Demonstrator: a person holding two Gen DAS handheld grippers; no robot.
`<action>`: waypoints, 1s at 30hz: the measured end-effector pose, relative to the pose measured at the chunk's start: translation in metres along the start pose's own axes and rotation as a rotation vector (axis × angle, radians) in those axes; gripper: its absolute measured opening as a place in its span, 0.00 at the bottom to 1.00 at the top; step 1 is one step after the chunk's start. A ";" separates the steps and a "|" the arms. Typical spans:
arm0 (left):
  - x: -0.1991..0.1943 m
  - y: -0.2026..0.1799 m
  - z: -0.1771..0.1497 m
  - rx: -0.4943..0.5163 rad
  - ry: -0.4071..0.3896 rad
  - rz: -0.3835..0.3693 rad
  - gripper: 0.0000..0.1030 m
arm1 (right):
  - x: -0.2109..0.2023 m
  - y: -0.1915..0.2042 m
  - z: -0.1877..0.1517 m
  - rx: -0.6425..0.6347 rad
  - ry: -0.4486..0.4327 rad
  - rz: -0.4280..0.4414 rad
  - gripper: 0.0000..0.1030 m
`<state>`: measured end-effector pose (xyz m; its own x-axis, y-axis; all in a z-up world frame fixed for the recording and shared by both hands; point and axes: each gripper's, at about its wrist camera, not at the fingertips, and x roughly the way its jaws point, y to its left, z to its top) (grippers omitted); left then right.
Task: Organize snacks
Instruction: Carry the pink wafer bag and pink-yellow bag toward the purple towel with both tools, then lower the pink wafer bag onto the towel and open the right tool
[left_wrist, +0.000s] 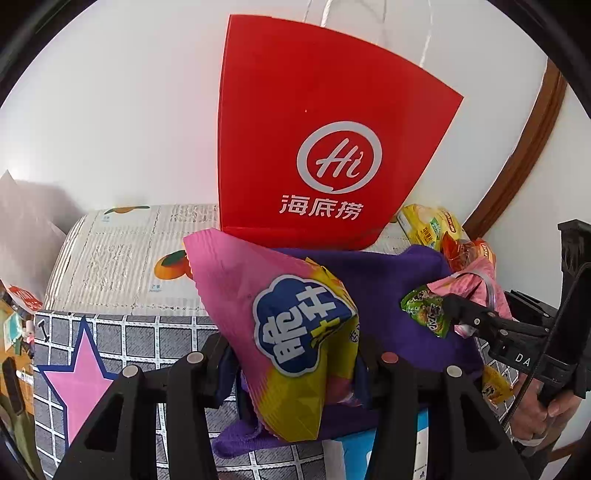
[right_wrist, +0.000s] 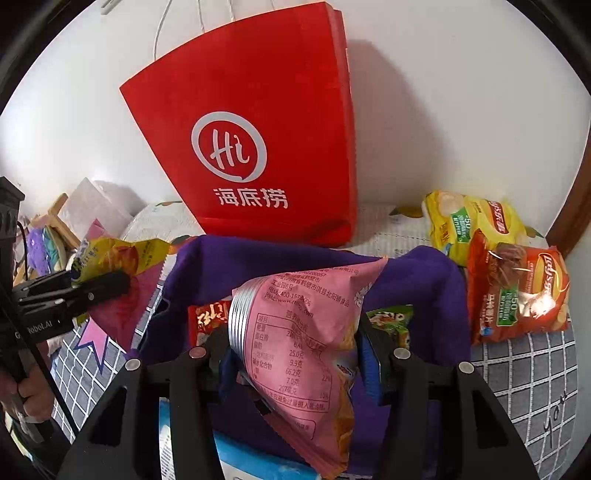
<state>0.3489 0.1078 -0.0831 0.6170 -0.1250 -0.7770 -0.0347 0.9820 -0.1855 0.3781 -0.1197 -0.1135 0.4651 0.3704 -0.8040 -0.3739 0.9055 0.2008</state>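
Note:
My left gripper (left_wrist: 295, 369) is shut on a pink and yellow snack bag (left_wrist: 258, 280) with a blue cloud logo, held over the open purple cloth bin (left_wrist: 384, 280). My right gripper (right_wrist: 295, 350) is shut on a second pink snack bag (right_wrist: 295, 314), its printed nutrition panel facing me, also above the purple bin (right_wrist: 229, 254). Inside the bin lie a red packet (right_wrist: 207, 317) and a green packet (right_wrist: 388, 321). Each view shows the other gripper from the side: the right gripper (left_wrist: 454, 310) and the left gripper (right_wrist: 114, 284), both gripping their bags.
A red paper bag (right_wrist: 258, 110) with a "Hi" logo stands against the white wall behind the bin. A yellow chip bag (right_wrist: 469, 221) and a red chip bag (right_wrist: 517, 291) lie to the right on the chequered grey cloth (right_wrist: 535, 369). A blue and white box (right_wrist: 251, 461) sits below the bin.

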 end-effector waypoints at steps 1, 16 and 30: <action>-0.001 0.000 0.001 0.001 -0.005 -0.001 0.46 | 0.000 -0.001 0.000 -0.002 0.005 -0.001 0.52; 0.003 0.003 0.001 -0.013 0.005 0.007 0.46 | 0.020 -0.005 -0.007 -0.018 0.090 -0.025 0.52; -0.001 0.007 0.001 -0.027 0.000 0.009 0.46 | 0.051 0.001 -0.018 -0.015 0.195 -0.026 0.52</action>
<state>0.3491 0.1146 -0.0828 0.6166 -0.1164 -0.7786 -0.0610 0.9790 -0.1947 0.3871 -0.1039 -0.1641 0.3117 0.2981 -0.9022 -0.3764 0.9106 0.1709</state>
